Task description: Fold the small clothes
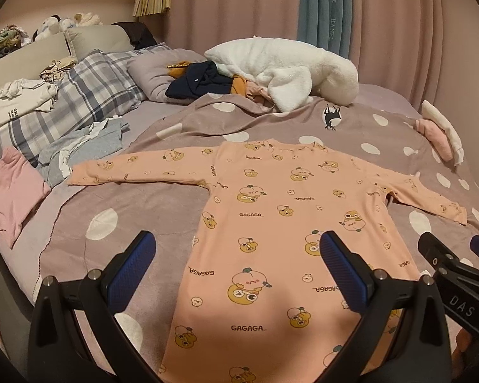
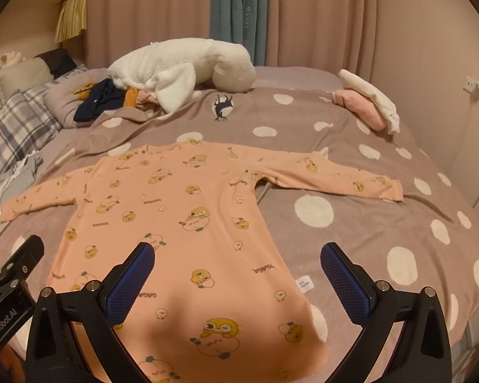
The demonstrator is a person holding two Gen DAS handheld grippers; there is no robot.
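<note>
A home bedroom: bed (image 1: pixel 79 239) with polka-dot blanket (image 2: pixel 351 166), plaid pillows (image 1: pixel 79 95), pink curtains (image 2: pixel 319 16).

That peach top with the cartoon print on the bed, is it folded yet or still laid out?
Laid out, not folded. The peach top lies flat on the spotted blanket, both sleeves stretched sideways, with no crease or doubled layer showing.

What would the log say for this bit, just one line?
shirt flat on blanket, sleeves out | left gripper open, empty | right gripper open, empty | no fold yet
</note>
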